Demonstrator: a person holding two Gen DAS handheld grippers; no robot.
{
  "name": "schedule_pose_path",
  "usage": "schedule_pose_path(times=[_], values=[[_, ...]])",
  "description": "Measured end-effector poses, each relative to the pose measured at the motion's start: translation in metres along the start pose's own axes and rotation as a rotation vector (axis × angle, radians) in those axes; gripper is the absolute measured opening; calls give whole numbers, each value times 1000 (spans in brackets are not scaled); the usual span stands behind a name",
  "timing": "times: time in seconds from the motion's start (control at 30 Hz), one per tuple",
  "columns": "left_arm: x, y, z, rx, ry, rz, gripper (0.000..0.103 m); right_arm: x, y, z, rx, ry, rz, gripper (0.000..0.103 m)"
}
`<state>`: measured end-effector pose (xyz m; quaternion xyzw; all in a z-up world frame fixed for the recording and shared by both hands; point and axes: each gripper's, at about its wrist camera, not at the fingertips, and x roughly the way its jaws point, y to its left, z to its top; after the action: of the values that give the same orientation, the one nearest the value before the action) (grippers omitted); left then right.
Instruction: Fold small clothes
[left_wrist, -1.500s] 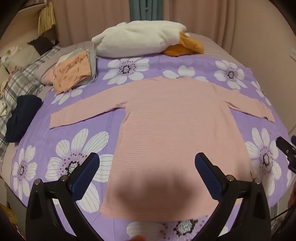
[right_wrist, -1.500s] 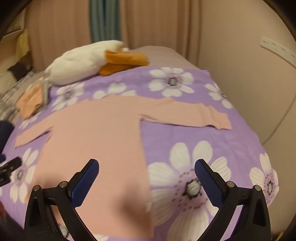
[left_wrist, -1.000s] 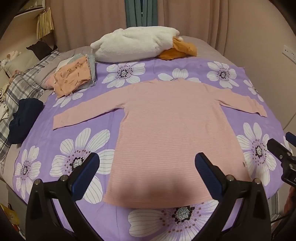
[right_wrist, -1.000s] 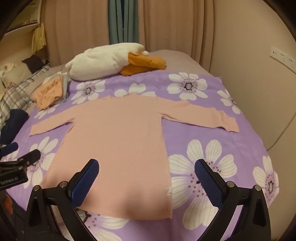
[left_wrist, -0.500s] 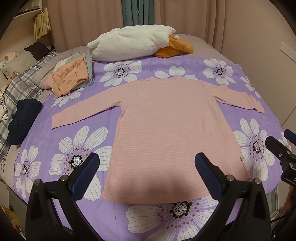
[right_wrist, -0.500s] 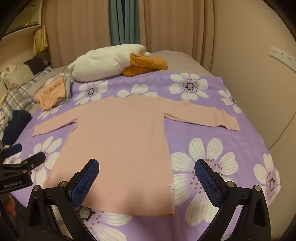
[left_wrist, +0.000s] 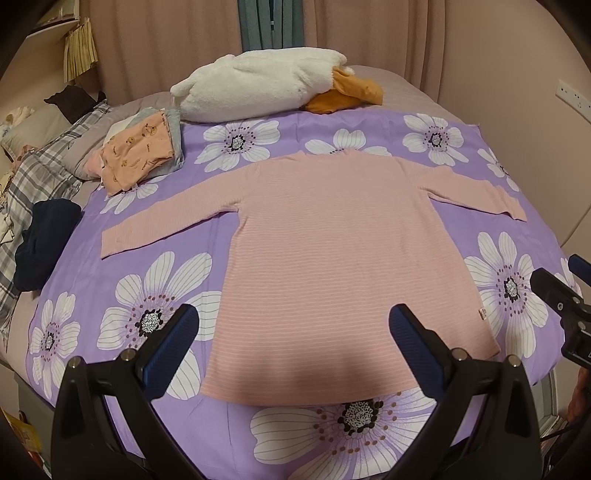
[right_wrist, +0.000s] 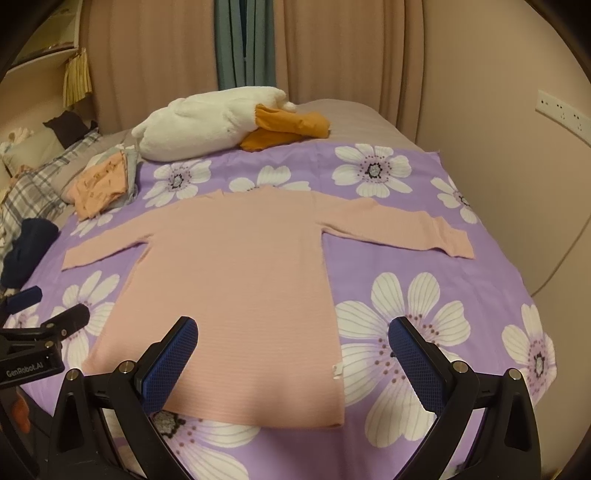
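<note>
Pink shirt (left_wrist: 332, 258) flat — beyond empty jaws

In the left wrist view, the black arms of the left tongs (left_wrist: 291, 332) run off the bottom edge, and the right tongs (left_wrist: 569, 288) are cut by the right edge, so their gap cannot be judged there. The small pale tag (left_wrist: 482, 313) on the side seam of the pink striped long-sleeved top (left_wrist: 332, 258) is too small to read. The stack of folded clothes topped by an orange printed piece (left_wrist: 138, 155) hides its lower layers, and the dark navy bundle (right_wrist: 26, 245) is too shadowed in the right wrist view to identify.
</note>
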<state>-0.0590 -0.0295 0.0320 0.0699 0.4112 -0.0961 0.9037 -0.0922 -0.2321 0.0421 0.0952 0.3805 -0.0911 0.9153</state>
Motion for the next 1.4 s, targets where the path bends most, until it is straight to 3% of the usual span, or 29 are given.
schedule_pose_path(times=[1.4], values=[[9,2,-9,11,28,-33,103,-5,3,-6,-10,3,9,102]])
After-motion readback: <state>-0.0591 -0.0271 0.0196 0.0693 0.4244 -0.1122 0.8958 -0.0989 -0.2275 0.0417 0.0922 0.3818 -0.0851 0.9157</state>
